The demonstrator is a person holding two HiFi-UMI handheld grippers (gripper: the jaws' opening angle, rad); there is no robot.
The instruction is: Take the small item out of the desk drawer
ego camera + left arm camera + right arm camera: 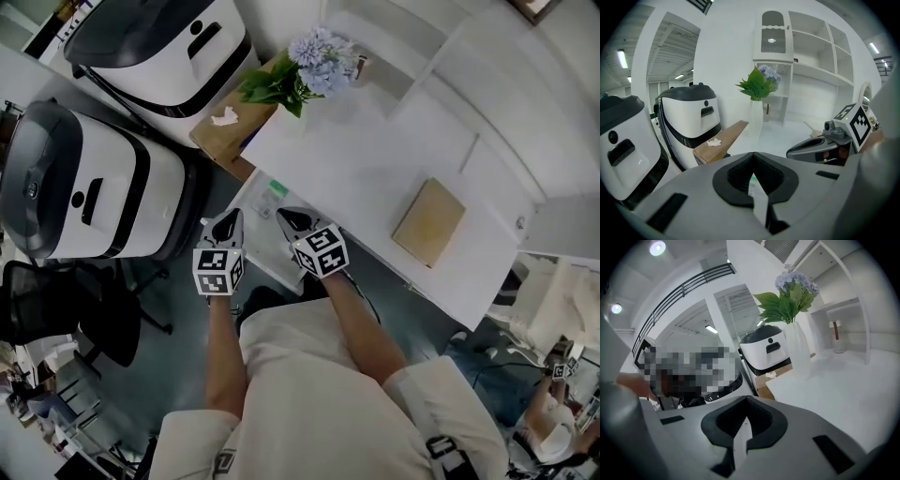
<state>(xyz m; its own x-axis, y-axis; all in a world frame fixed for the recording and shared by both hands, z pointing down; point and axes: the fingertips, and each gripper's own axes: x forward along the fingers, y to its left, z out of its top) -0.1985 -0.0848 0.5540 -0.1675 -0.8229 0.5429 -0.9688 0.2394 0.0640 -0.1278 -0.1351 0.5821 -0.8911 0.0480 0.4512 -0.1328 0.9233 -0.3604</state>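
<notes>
White tabletop (356,159) runs past a vase of blue flowers (322,54), and at its near edge what looks like the drawer (262,208) stands pulled out. A small greenish item (275,190) lies inside, too small to identify. The left tongs (230,221) and the right tongs (291,217) hover just beside it, each pressed together and empty; arriving closed, they could shove the item deeper or bump the drawer shut unless one spreads first.

The desk (356,159) lies bare between the flowers (314,61) at its far corner and the tan board (429,221) — wide passage there. On its left a wooden stand (225,131) and a bulky white machine (103,187) crowd in; shelves (441,47) wall the back.
</notes>
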